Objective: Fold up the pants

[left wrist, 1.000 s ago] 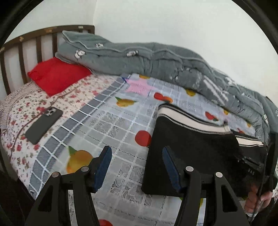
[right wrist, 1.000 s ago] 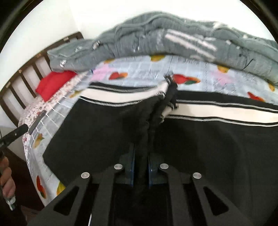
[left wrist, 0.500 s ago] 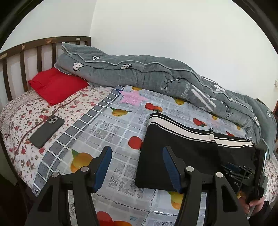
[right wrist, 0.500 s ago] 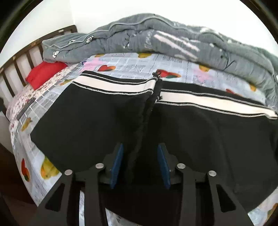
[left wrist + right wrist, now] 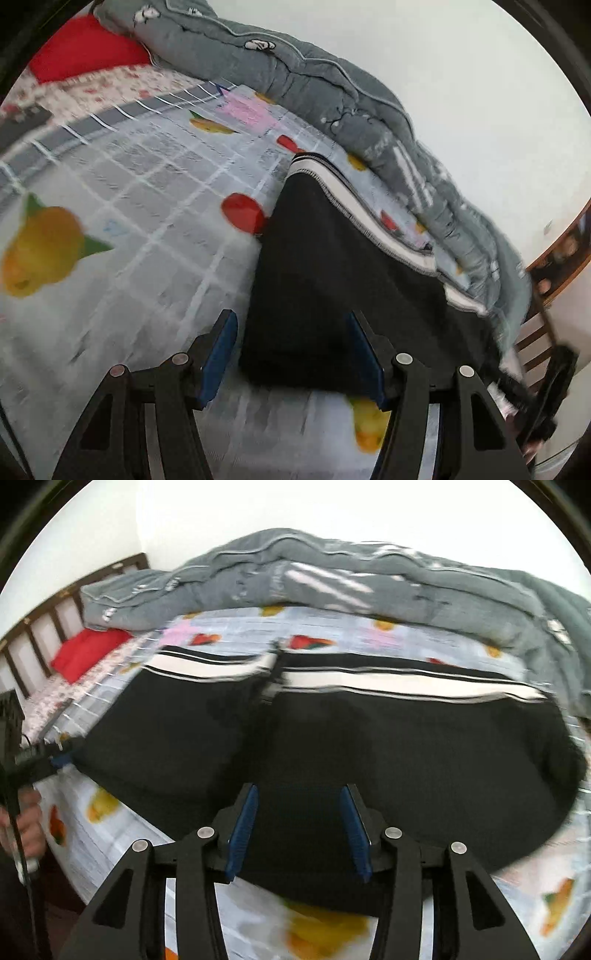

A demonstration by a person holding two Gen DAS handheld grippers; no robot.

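Note:
The black pants (image 5: 332, 273) with a white side stripe lie folded flat on the fruit-print sheet; they fill the middle of the right wrist view (image 5: 369, 738). My left gripper (image 5: 291, 350) is open, its blue pads either side of the pants' near left corner, just above the cloth. My right gripper (image 5: 299, 827) is open and empty over the pants' near edge. The left gripper also shows at the left edge of the right wrist view (image 5: 40, 757), by the pants' left corner.
A grey quilt (image 5: 314, 85) is bunched along the wall behind the pants. A red pillow (image 5: 85, 48) lies at the wooden headboard (image 5: 55, 609). The bed's near edge (image 5: 110, 853) runs just under my grippers.
My right gripper has opened fully and let go of the black cloth, drawing back to the near edge. My left gripper has swung down and right to the pants' near left corner.

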